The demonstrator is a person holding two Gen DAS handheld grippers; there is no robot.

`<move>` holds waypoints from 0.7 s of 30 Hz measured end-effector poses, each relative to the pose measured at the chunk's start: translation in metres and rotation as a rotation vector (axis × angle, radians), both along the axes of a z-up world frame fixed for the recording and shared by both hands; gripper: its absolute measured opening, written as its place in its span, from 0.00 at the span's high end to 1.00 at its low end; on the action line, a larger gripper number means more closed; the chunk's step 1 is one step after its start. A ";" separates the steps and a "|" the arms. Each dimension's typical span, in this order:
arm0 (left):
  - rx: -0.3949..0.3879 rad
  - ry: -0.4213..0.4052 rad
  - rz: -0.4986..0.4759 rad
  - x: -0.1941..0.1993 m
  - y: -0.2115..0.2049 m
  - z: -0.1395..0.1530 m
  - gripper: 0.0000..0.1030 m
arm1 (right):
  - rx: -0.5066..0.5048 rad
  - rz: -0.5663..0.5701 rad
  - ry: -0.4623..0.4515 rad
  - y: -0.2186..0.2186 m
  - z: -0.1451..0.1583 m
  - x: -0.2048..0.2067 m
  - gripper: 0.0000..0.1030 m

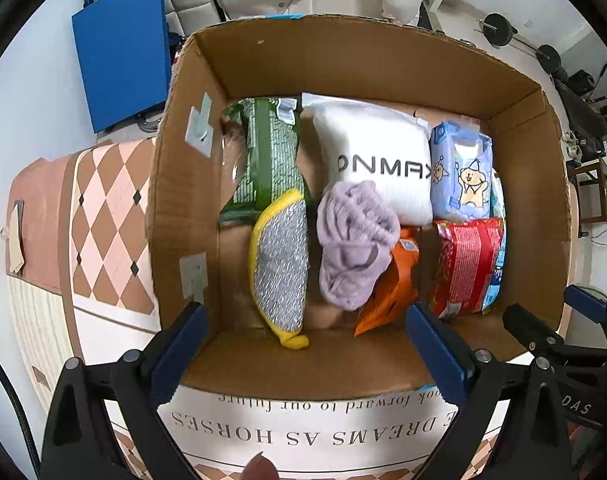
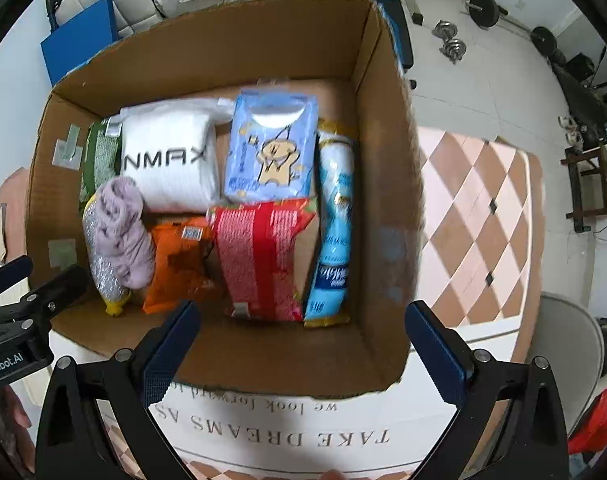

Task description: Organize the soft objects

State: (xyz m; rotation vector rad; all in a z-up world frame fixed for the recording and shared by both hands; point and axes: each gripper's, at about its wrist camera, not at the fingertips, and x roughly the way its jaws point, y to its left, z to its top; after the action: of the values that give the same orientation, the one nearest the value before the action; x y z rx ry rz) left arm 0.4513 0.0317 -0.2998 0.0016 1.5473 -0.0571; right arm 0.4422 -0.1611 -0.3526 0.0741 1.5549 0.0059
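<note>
1. My left gripper and right gripper hover over the near rim of the cardboard box, jaws spread wide, both empty.
2. Inside lie a silver-and-yellow scrubbing pad, a lilac yarn bundle, an orange packet, a red packet, a white pouch and a blue tissue pack.
3. Packing looks nearly complete; I see nothing soft left on the checked tablecloth.

Both wrist cameras look steeply down from close above the near rim of an open cardboard box, facing its far wall. The left view sits over the box's left half, the right view over its right half. Both share the box's inside, including the white pillow.
</note>
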 end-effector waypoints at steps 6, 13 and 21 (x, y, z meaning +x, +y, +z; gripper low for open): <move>0.047 -0.077 -0.002 -0.026 0.000 0.024 0.01 | -0.013 -0.011 -0.031 0.000 0.011 -0.018 0.00; 0.058 -0.230 0.024 -0.077 0.002 0.076 0.01 | -0.027 -0.014 -0.163 -0.001 0.059 -0.059 0.00; 0.073 -0.419 0.015 -0.157 0.001 0.156 0.01 | -0.015 -0.008 -0.323 -0.004 0.130 -0.130 0.00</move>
State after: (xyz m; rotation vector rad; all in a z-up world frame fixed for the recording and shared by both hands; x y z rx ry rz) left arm 0.2947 0.0326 -0.1436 0.0568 1.1298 0.0119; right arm 0.3122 -0.1654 -0.2225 0.0643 1.2317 0.0003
